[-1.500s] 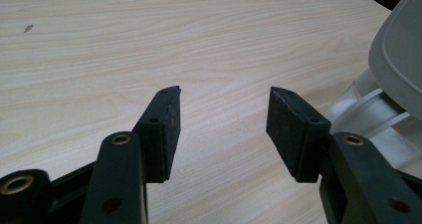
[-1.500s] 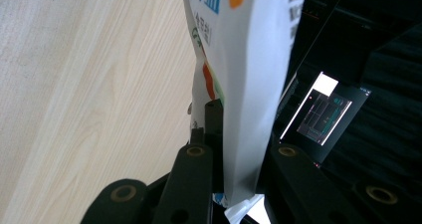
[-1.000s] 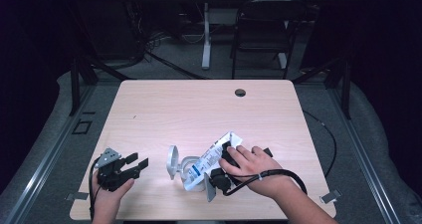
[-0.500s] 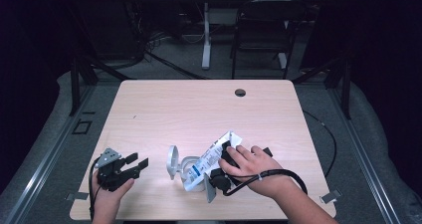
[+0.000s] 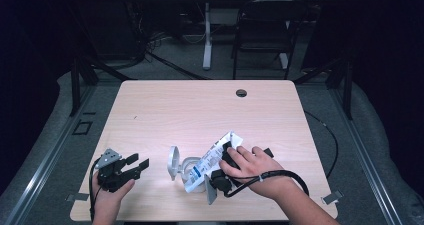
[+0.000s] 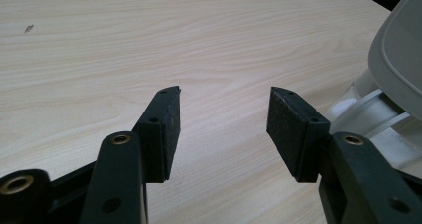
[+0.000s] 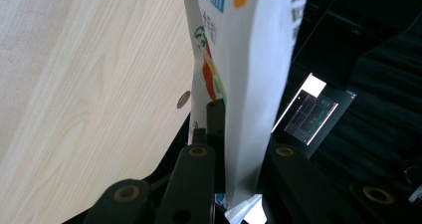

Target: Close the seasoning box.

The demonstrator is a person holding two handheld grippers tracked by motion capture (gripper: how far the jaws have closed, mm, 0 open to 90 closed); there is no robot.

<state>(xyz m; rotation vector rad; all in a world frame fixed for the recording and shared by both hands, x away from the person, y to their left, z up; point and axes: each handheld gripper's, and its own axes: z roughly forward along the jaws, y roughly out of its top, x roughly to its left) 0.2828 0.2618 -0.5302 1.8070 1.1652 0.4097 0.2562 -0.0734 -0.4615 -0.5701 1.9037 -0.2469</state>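
Observation:
A white pouch (image 5: pixel 209 160) with blue print lies tilted over a white plastic container (image 5: pixel 176 164) whose round lid stands open, near the table's front middle. My right gripper (image 5: pixel 227 150) is shut on the pouch near its upper end, with a hand wrapped around it. In the right gripper view the pouch (image 7: pixel 239 59) rises between the black jaws of that gripper (image 7: pixel 239 134), pinched flat. My left gripper (image 5: pixel 137 164) rests at the front left, open and holding nothing, pointing toward the container. In the left gripper view its jaws (image 6: pixel 224 114) stand apart over bare wood, with the container (image 6: pixel 393 59) at the right edge.
The light wooden table (image 5: pixel 200 110) has a round cable hole (image 5: pixel 241 92) near its far edge. A black cable (image 5: pixel 280 177) loops from the right gripper across the front right. A chair (image 5: pixel 265 30) and a desk leg stand beyond the table in the dark.

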